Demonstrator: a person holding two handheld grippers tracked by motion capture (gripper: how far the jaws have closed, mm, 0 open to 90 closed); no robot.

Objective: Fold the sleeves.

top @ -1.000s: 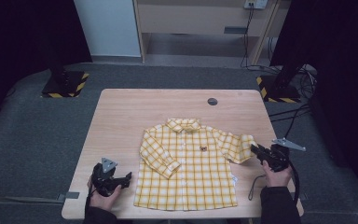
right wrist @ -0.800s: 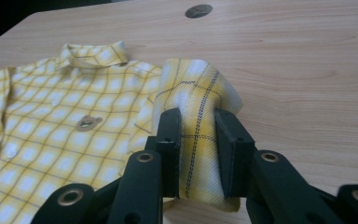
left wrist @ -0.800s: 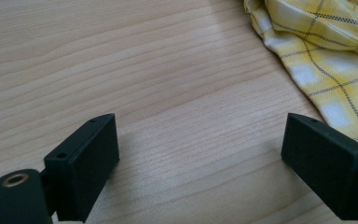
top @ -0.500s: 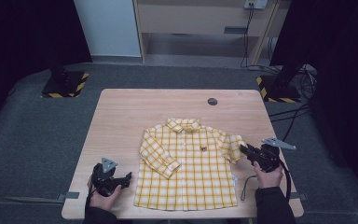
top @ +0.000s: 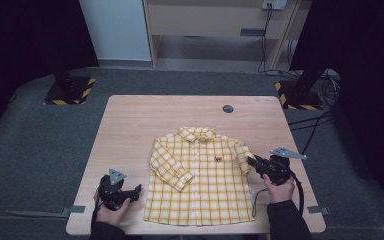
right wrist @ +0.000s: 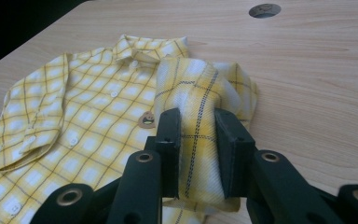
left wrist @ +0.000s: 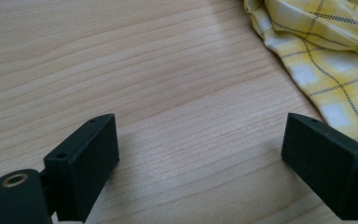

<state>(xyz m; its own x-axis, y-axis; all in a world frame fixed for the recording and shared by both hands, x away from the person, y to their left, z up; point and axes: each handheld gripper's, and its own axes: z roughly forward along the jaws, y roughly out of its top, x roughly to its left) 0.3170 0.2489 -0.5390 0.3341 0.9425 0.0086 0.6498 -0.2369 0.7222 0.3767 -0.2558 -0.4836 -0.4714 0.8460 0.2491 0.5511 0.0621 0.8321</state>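
Observation:
A yellow checked child's shirt [top: 200,177] lies face up on the wooden table [top: 145,120], collar toward the far side. One sleeve lies folded across its front. My right gripper [top: 252,162] is at the shirt's right edge, shut on the other sleeve [right wrist: 200,107], which bunches up between the two black jaws. My left gripper [top: 136,190] rests near the table's front left corner, jaws wide open over bare wood, with the shirt's hem [left wrist: 326,60] just to its right.
A small dark round grommet [top: 227,108] sits in the table top behind the shirt. Cables trail from the right gripper off the table's right side. Dark floor and stand bases surround the table.
My right gripper has moved left along the table, carrying the pinched sleeve inward over the shirt's right side. The left gripper has stayed in place.

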